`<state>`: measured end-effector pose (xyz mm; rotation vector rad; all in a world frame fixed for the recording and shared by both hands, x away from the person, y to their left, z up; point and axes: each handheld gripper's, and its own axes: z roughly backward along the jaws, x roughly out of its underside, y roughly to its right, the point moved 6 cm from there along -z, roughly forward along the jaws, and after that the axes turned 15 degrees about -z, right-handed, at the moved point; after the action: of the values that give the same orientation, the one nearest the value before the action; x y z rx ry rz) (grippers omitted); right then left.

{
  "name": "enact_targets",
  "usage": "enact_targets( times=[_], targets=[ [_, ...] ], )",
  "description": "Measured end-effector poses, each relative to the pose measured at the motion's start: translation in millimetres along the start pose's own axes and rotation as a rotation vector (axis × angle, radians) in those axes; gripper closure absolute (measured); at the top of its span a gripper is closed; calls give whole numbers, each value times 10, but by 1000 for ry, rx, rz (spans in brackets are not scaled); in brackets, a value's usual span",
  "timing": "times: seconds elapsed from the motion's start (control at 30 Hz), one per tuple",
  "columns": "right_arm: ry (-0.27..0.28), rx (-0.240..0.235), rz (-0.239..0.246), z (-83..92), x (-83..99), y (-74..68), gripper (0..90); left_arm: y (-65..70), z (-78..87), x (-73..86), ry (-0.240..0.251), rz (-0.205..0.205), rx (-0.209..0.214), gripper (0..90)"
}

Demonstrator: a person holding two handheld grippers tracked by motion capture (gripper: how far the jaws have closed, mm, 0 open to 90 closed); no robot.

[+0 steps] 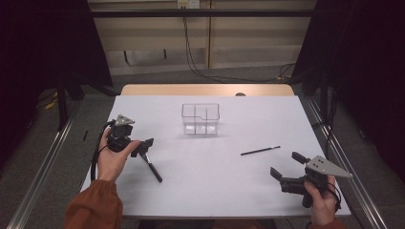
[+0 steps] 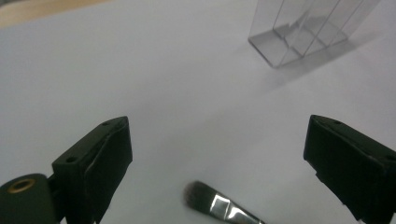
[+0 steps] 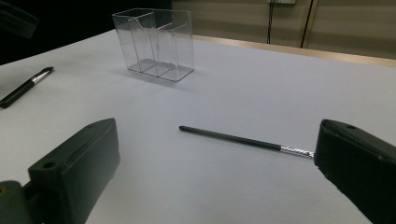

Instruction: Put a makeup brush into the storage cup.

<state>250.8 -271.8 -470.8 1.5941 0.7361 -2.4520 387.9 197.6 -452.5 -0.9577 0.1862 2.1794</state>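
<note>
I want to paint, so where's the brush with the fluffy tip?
The fluffy brush lies on the left side of the white table in the high view, just under the open left gripper, left of the clear box.

Two black brushes [image 1: 153, 170] [image 1: 260, 150] flat on table.

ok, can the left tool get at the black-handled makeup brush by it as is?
Probably yes. The left tool stands open over the black-handled makeup brush, whose bristle tip lies between the jaws on the bare white table. Nothing sits in the way; the clear plastic organiser is well off.
</note>
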Motion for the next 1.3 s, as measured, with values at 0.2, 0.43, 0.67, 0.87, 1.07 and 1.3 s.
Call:
enact_targets(
  times=[0.2, 0.43, 0.67, 0.87, 1.07, 1.3],
  targets=[
    [-3, -1, 2, -2, 2, -3, 0, 42, -1, 23, -93, 0, 17, 85],
    [-4, -1, 3, -3, 3, -3, 0, 108, -32, 49, -186, 44, 71, 90],
    [-7, -2, 3, -6, 6, -7, 0, 142, -57, 99, -311, 48, 75, 80],
    [-8, 1, 1, -5, 7, -4, 0, 159, -95, 103, -367, 71, 66, 75],
    [-9, 0, 2, -7, 9, -5, 0, 181, -118, 146, -426, 97, 62, 74],
    [-13, 0, 2, -10, 12, -7, 0, 210, -148, 207, -484, 152, 67, 71]
  ],
)
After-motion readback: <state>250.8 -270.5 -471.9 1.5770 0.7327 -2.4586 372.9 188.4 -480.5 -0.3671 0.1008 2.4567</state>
